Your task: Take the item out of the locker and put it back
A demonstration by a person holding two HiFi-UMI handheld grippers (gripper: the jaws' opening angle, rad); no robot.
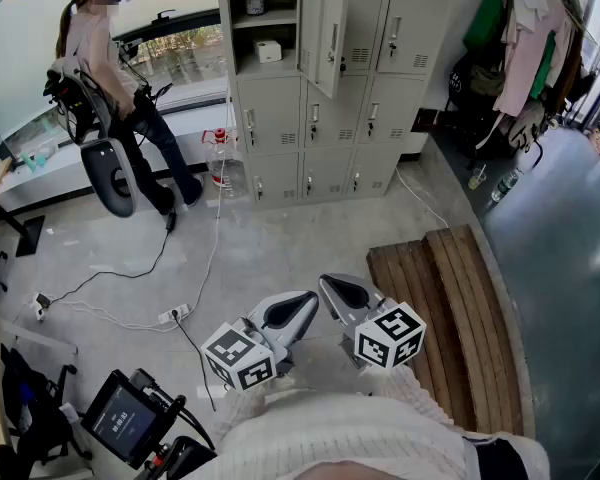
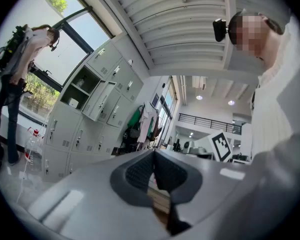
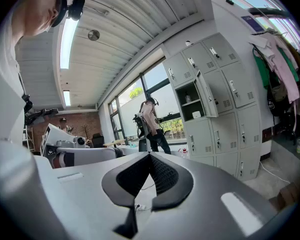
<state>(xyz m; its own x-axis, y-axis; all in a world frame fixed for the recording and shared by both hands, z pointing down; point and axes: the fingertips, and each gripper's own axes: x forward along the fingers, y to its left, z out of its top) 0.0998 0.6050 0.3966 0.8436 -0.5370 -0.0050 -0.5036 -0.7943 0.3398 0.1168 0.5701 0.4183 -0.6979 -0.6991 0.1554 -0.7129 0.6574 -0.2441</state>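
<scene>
A grey concrete floor [image 1: 280, 248] took up most of the head view. At its far side stood the bank of pale grey metal lockers [image 1: 380, 118], and a slatted wooden platform [image 1: 450, 308] lay to the right. A person [image 1: 110, 78] with gear strapped on stood by the window to the left of the lockers.

One upper door [image 1: 325, 33] hung open on a shelved compartment [image 1: 242, 68]. Both tools were held close to the wearer's body, well apart from the lockers. The left gripper [image 1: 302, 303] and the right gripper [image 1: 332, 286] each had their ribbed pads pressed together with nothing between them.

The small white box [image 1: 268, 51] sat on the compartment's lower shelf, with a small round container [image 1: 254, 4] on the shelf above it. The box was probably the item meant. It looked light and fairly stiff, likely thin card that would dent under a hard squeeze. It would best be taken across its two short sides, with jaws opened just wider than it.
</scene>
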